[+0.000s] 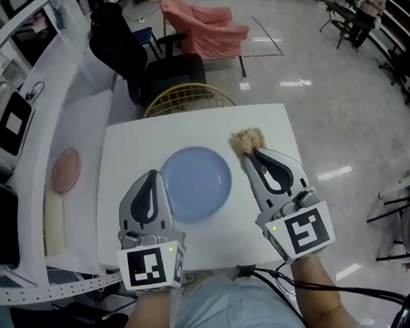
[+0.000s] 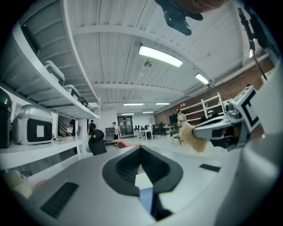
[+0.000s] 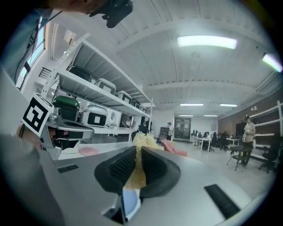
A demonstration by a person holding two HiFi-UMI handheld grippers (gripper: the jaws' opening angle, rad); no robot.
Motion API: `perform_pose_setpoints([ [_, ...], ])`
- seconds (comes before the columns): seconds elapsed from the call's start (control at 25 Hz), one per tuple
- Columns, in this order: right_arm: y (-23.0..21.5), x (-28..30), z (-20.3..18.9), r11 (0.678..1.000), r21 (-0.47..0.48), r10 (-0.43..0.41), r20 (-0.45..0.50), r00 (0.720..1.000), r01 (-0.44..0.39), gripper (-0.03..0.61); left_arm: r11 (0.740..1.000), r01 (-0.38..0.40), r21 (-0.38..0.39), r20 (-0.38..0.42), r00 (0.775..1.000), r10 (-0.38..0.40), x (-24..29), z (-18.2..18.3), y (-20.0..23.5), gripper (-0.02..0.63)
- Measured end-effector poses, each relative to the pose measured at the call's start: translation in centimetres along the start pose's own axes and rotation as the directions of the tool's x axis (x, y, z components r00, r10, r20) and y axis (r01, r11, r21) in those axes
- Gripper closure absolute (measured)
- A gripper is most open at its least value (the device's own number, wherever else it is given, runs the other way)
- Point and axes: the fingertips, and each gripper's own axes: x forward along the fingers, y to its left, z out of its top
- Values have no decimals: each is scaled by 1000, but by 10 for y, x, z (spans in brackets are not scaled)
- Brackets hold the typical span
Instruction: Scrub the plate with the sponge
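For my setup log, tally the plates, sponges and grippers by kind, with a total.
Plates: 2, blue plate and pink plate
Sponges: 1, the sponge
Grippers: 2, left gripper and right gripper
Total: 5

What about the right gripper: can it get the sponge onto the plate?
Probably yes. The right gripper is shut on the sponge right beside the plate, nothing between them; the left gripper sits at the plate's opposite edge.
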Motion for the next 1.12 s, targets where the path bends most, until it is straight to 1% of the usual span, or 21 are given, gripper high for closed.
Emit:
perform_pose_setpoints([
  [0.08,-8,-8,14,1000,-8,-13,26,1000,14,535,999,5,-31,30,1000,-4,-4,16,-3,600],
  [0.12,-10,-14,20,1000,-11,-16,35,999,16,535,999,6,-34,44,999,-5,-8,24,-6,600],
  [0.24,-7,-36,34,1000,-16,-17,57,998,18,535,1000,13,-18,77,997,-12,-29,44,-20,600],
  [0.36,-3,-54,46,999,-33,-14,82,997,17,535,1000,21,-7,93,995,-20,-46,56,-31,600],
  [0.48,-1,-62,52,999,-43,-20,95,995,24,535,1000,24,-10,99,995,-23,-54,60,-37,600],
  [0.6,-5,-69,56,999,-34,-37,77,996,40,535,1000,27,-8,100,995,-26,-58,66,-42,600],
  [0.76,-6,-66,57,999,-39,-20,113,993,24,535,1000,30,-10,102,994,-29,-54,67,-43,600],
  [0.88,-12,-55,47,999,-33,-29,103,994,32,535,999,33,-11,98,995,-32,-41,58,-41,600],
  [1.04,-13,-55,45,998,-11,-53,64,997,54,535,999,35,-7,100,994,-34,-42,62,-39,600],
  [1.12,-13,-52,46,998,-5,-61,64,996,61,535,999,38,-8,100,994,-37,-40,60,-37,600],
])
